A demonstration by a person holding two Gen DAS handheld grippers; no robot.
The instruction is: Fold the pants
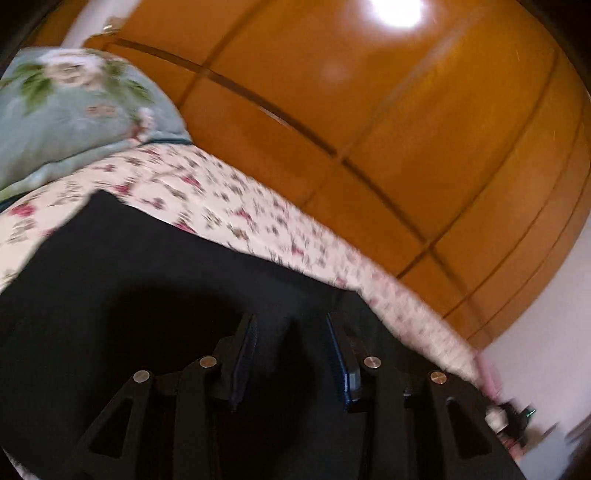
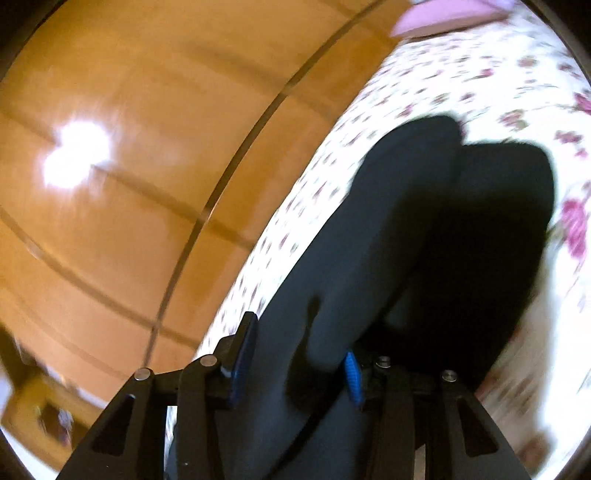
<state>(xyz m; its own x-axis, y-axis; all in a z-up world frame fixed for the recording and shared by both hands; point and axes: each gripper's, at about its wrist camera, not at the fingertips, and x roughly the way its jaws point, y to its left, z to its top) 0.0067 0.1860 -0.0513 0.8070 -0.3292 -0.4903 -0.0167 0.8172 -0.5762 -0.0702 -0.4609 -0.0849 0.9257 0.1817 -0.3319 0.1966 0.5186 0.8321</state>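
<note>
Both cameras sit close over the black pants (image 1: pixel 147 295), each looking forward and slightly down along its fingers (image 1: pixel 245 354). Both views share the pants, the floral bed (image 2: pixel 480 74) and the orange wardrobe (image 1: pixel 369 110).

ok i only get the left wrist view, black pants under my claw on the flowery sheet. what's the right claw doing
Observer: The right claw is over the pants too, jaws apart, the pads not pressing on the cloth.
Operator: how do the pants look from that side
Observer: Two dark rounded lobes lie side by side, ending on the floral sheet.
Operator: anything past them on the bed
Observer: A pink thing lies at the far end of the sheet; too blurred to name.
Operator: and my pillow, visible there
Observer: No, the blue-green floral pillow shows only in your view. Over there, a wooden wardrobe runs along the bed.
</note>
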